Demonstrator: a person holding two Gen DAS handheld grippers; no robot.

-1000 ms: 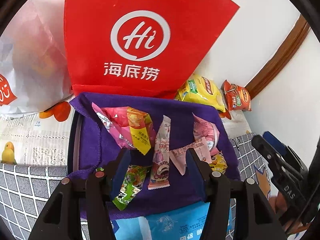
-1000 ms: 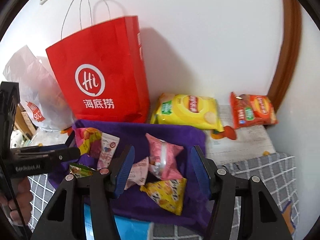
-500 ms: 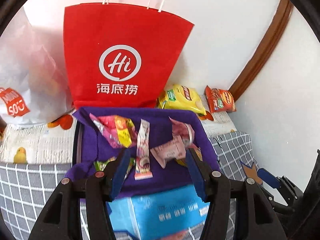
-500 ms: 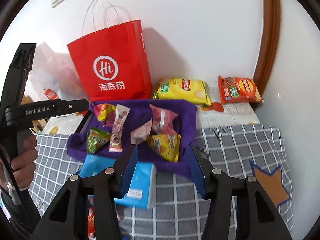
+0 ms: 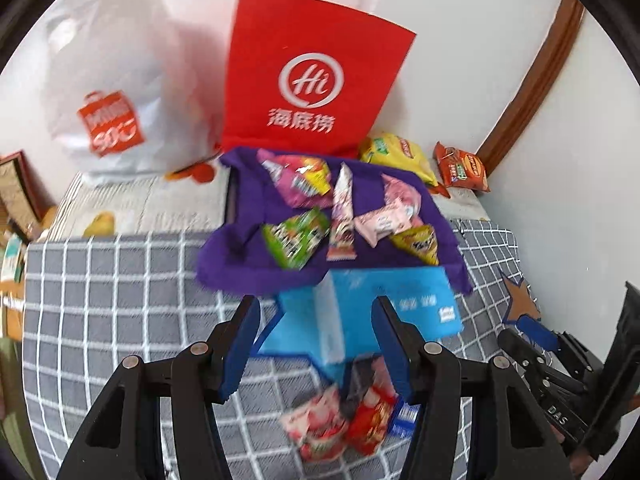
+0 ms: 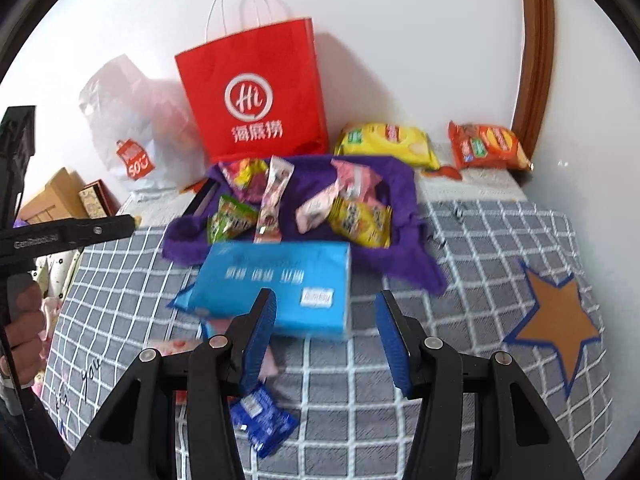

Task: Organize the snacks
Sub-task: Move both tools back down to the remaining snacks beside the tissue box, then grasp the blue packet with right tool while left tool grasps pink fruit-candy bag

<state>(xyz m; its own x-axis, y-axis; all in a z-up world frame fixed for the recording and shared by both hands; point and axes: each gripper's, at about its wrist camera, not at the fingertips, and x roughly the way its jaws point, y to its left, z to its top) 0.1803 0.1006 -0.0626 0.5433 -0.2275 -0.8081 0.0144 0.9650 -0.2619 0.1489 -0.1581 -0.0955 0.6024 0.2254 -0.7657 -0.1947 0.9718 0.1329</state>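
Several small snack packets lie on a purple cloth (image 5: 240, 256) (image 6: 400, 184): a green one (image 5: 294, 238), a long pink bar (image 5: 342, 216), a yellow one (image 6: 360, 220). A blue tissue pack (image 5: 384, 312) (image 6: 276, 284) lies in front of the cloth. Loose red and pink packets (image 5: 340, 424) and a blue packet (image 6: 264, 420) lie nearest me. My left gripper (image 5: 316, 344) is open and empty above the tissue pack. My right gripper (image 6: 328, 336) is open and empty, held back over the grid cloth.
A red paper bag (image 5: 316, 76) and a white plastic bag (image 5: 108, 100) stand against the wall. A yellow chip bag (image 6: 384, 144) and an orange one (image 6: 488, 148) lie at the back right. The grey grid cloth (image 6: 480, 280) bears a brown star (image 6: 560, 324).
Both grippers have pulled back and up from the purple cloth. The blue tissue pack and loose packets near me have come into view. Both stay open.
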